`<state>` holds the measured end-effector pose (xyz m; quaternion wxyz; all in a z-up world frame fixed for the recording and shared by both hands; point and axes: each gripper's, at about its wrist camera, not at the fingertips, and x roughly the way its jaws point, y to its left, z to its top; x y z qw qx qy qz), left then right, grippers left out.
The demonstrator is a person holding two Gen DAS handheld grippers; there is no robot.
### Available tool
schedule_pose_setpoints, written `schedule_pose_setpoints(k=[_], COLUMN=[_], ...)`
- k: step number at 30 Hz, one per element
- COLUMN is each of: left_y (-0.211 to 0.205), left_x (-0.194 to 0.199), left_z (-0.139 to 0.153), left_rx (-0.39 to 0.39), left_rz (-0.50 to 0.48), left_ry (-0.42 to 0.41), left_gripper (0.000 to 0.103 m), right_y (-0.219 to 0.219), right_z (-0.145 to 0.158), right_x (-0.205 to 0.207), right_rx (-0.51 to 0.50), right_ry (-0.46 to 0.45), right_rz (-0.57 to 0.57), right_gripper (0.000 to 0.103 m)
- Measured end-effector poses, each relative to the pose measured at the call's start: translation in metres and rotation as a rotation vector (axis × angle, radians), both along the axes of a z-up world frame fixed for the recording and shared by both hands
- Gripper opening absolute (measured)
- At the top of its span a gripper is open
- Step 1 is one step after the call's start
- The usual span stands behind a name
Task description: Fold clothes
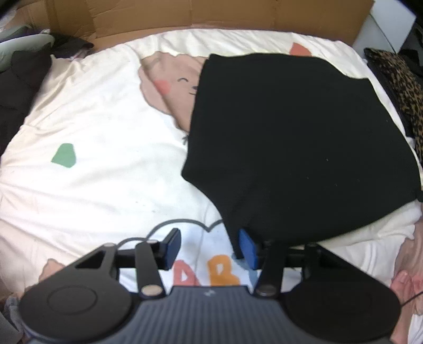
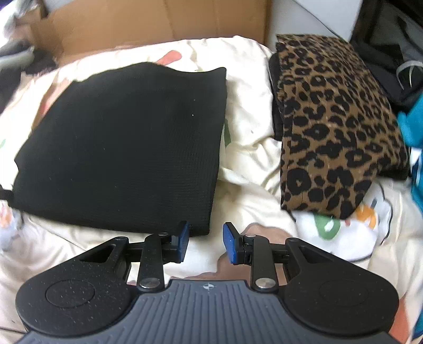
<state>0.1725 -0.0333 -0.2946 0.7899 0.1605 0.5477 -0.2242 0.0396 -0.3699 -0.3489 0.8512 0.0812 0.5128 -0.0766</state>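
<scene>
My left gripper [image 1: 208, 248] points steeply down with jaws parted; a black flap hangs against the right pad, not pinched. My right gripper [image 2: 205, 243] also tilts steeply down, jaws apart on nothing, its left pad touching the near right corner of the folded black knit garment [image 2: 124, 143]. That garment lies on the cream cartoon-print quilt [image 1: 92, 185], from twelve to ten o'clock of my right claw. To finish well, I'd pinch both near corners evenly and keep edges aligned. At one o'clock sits a folded leopard-print cloth [image 2: 335, 119]; beyond, a brown cardboard panel [image 2: 158, 23].
</scene>
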Motion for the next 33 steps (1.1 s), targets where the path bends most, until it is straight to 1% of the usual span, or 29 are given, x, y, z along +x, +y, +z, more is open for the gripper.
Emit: schedule_pose_setpoints(k=[3, 5, 6, 8, 11, 14, 18, 21, 26, 30, 33], left_y=[0.001, 0.002, 0.002, 0.001, -0.005, -0.005, -0.007, -0.008, -0.012, -0.012, -0.008], left_x=[-0.001, -0.003, -0.004, -0.007, -0.009, -0.004, -0.001, 0.001, -0.003, -0.004, -0.002], left_z=[0.010, 0.016, 0.019, 0.022, 0.020, 0.009, -0.002, -0.010, -0.028, -0.032, -0.028], left_rx=[-0.030, -0.065, -0.082, -0.102, -0.114, -0.119, -0.123, -0.127, -0.075, -0.070, -0.080], left_rz=[0.013, 0.021, 0.022, 0.017, 0.022, 0.048, 0.079, 0.088, 0.081, 0.076, 0.076], left_ry=[-0.010, -0.010, -0.011, -0.012, -0.012, 0.015, 0.038, 0.045, 0.052, 0.046, 0.056], left_gripper=[0.051, 0.051, 0.051, 0.052, 0.053, 0.053, 0.054, 0.058, 0.058, 0.059, 0.058], right_y=[-0.006, -0.010, -0.010, -0.007, -0.011, -0.014, -0.013, -0.016, -0.025, -0.041, -0.050], right_z=[0.003, 0.005, 0.006, 0.005, -0.005, -0.017, -0.029, -0.039, -0.042, -0.054, -0.065], right_x=[-0.003, -0.006, -0.008, -0.010, -0.013, -0.014, -0.013, -0.015, -0.021, -0.030, -0.033], right_rx=[0.099, 0.176, 0.201, 0.211, 0.241, 0.315, 0.392, 0.444, 0.547, 0.642, 0.714], right_ry=[-0.008, -0.014, -0.019, -0.028, -0.029, -0.029, -0.040, -0.054, -0.112, -0.138, -0.170], right_rz=[-0.068, -0.116, -0.123, -0.118, -0.161, -0.221, -0.244, -0.274, -0.307, -0.402, -0.464], right_gripper=[0.035, 0.035, 0.036, 0.036, 0.037, 0.037, 0.037, 0.037, 0.037, 0.037, 0.037])
